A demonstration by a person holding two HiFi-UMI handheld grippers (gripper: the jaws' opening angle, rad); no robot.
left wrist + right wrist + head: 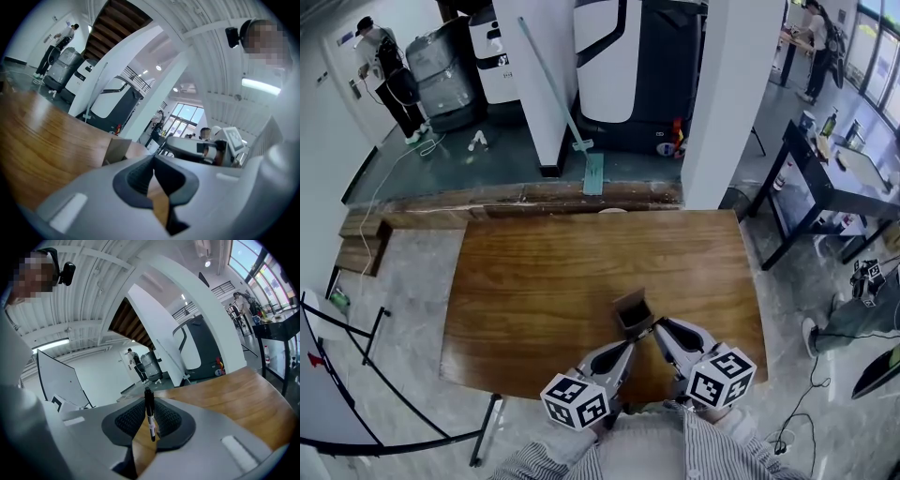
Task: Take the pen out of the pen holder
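Over table [243, 394]: pen [150, 418] in right gripper [148, 405]

The table [534, 281] is warm brown with streaky wood grain; the pen holder [633, 312] is a duller tan. The pen [149, 414] is black with a white band (its print is unreadable). The left gripper [153, 159] and right gripper [149, 404] are pale grey with dark cross-hatched pads [129, 420]. The marker cubes [721, 375] are black-and-white squares.

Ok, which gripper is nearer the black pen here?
Right. The right gripper has the black pen clamped between its jaws. The left gripper is beside it, jaws together on nothing, its tip by the brown pen holder.
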